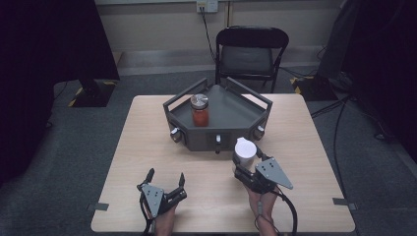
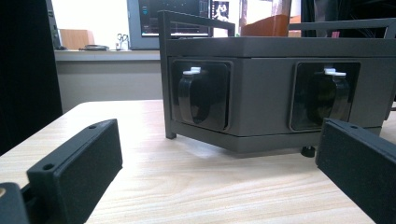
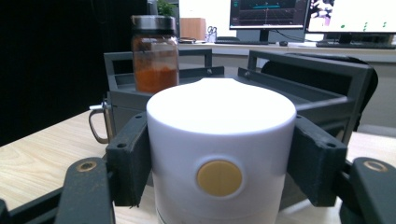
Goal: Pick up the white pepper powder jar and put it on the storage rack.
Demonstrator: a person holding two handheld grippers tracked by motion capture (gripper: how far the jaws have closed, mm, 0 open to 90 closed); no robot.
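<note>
A white cylindrical container (image 1: 244,150) with a yellow round button (image 3: 219,178) stands upright on the table just in front of the grey tray (image 1: 231,110). My right gripper (image 1: 246,167) is shut on the white container (image 3: 219,140), one black pad on each side. A glass jar of orange powder (image 1: 199,110) with a metal lid stands inside the tray, and the jar (image 3: 155,53) rises behind the container. My left gripper (image 1: 164,178) rests open near the table's front edge, nothing between its fingers (image 2: 79,172).
The grey tray has raised rails and black knob recesses (image 2: 201,95) on its front faces. A black folding chair (image 1: 251,51) stands beyond the table. Cables run on the floor at the right. Bare tabletop (image 1: 147,142) lies left of the tray.
</note>
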